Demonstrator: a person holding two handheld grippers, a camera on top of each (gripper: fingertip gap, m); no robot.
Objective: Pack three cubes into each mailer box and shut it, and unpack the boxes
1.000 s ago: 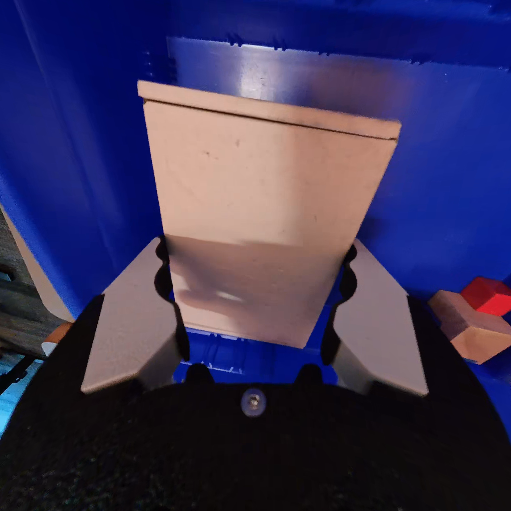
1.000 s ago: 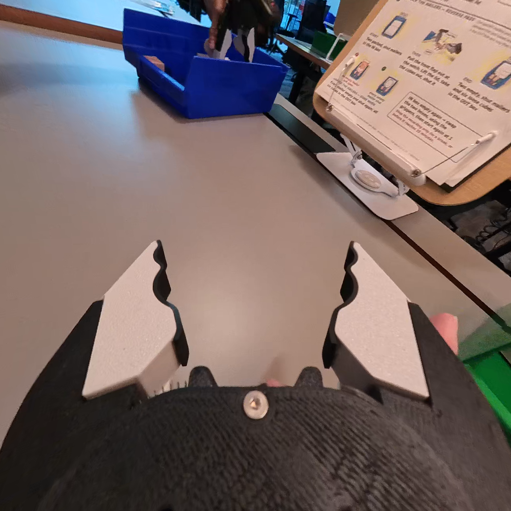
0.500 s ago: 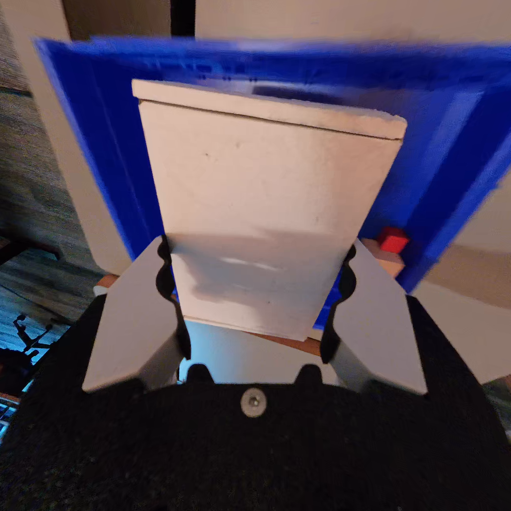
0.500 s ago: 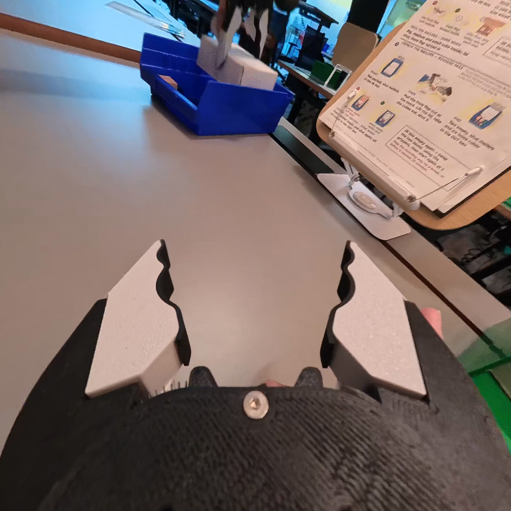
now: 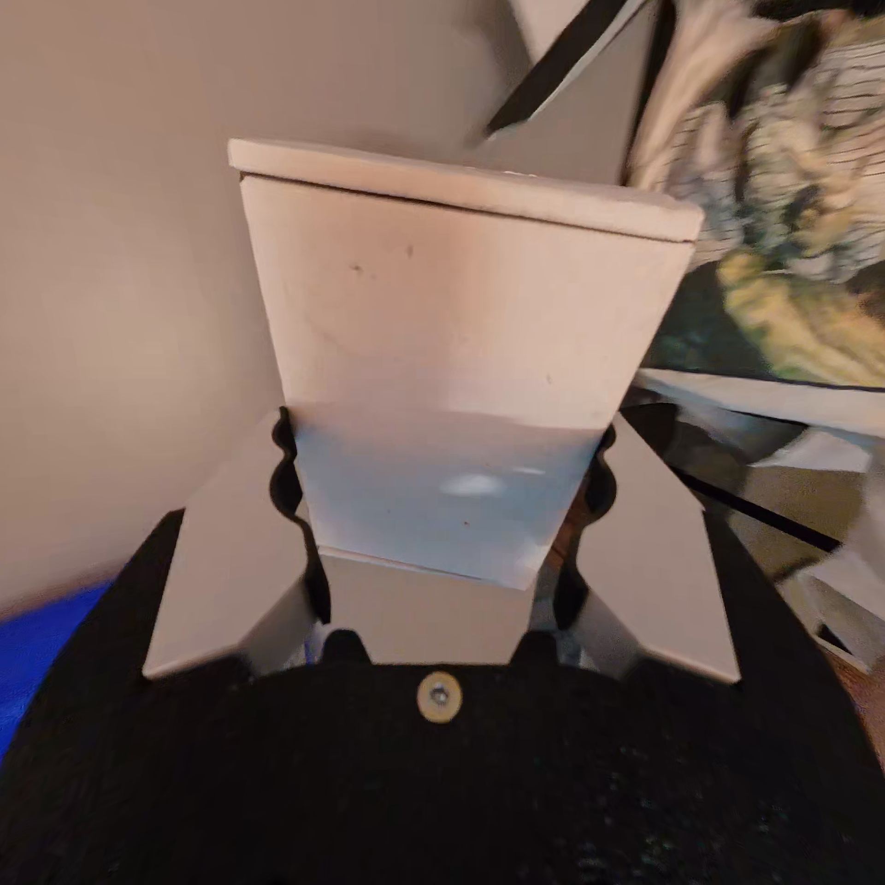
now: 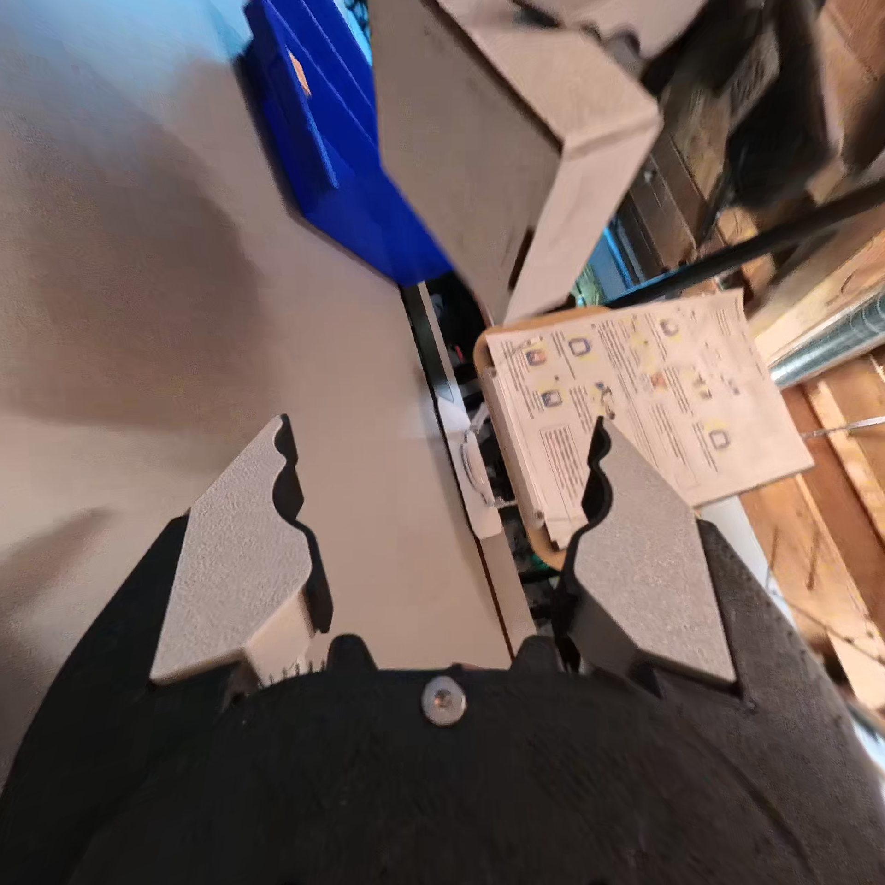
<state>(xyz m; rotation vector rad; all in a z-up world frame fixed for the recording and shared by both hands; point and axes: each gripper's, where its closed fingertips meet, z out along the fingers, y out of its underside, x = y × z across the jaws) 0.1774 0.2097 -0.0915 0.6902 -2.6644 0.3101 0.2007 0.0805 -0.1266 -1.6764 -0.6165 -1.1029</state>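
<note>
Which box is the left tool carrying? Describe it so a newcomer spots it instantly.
Start from the big blue plastic bin at the far edge of the pale grey table. Held in the air in front of it is a closed, flat white cardboard mailer box, clamped between the left tool's grey fingers. It is the only white box in view, and it rests on nothing.

Black textured tool (image 6: 440, 507), grey scalloped fingers (image 6: 239, 550), one silver screw (image 6: 443, 701)

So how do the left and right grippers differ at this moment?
The left gripper is shut on the white mailer box, held in the air; the right gripper holds nothing. The left one's fingers press the box's sides; the right one's stand apart over the table. Both share pale fingers and black bodies.
</note>
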